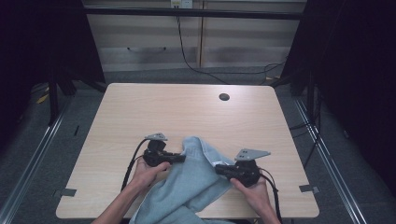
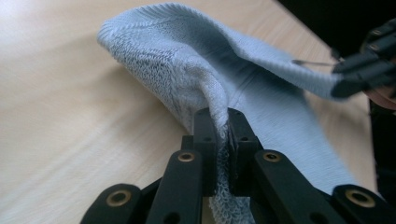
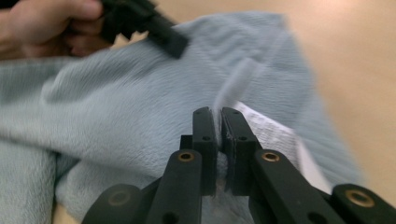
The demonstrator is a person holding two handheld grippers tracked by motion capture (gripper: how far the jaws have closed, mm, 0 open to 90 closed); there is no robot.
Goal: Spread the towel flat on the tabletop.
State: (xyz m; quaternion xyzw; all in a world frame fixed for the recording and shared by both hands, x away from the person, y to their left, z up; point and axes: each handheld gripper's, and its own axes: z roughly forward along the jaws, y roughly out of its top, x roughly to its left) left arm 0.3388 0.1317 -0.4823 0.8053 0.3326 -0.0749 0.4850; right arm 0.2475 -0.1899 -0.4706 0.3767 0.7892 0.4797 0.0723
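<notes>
I hold the light blue towel (image 1: 187, 179) with both tools. It lies on the near part of the worktop (image 1: 140, 112) and hangs over the near edge. My left tool (image 2: 223, 128) is clenched on one fold of the cloth, and my right tool (image 3: 218, 122) is clenched on the edge beside the white label (image 3: 268, 128). Both grips look thin, so I think a quick pull could let the cloth slip out, or the hanging part could drag it down.
</notes>
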